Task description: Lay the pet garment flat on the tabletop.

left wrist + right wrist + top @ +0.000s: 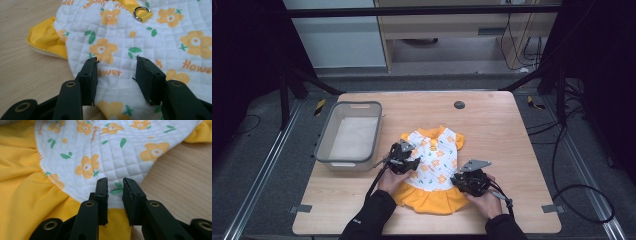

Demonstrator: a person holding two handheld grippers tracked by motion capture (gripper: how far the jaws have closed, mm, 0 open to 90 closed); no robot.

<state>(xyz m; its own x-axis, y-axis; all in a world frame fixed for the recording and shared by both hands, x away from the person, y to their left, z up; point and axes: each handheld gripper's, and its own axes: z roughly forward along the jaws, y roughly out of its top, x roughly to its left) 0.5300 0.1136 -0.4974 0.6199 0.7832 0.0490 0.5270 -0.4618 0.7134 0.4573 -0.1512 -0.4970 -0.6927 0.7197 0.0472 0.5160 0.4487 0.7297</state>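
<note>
One table [512, 125], bare wood wide along its right and far sides; one grey bin [348, 136] near the left edge; one flowered dress [434, 167] flat at centre-front; two claws: left claw [117, 65] released over the bodice; right claw [115, 185] narrowly parted, ungripping, at the bodice's right edge.

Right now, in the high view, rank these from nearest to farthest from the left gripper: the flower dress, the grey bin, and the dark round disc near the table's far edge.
From the left gripper:
1. Flower dress, right under it.
2. Grey bin, just to its left.
3. Dark round disc, far side, to its right.
</note>
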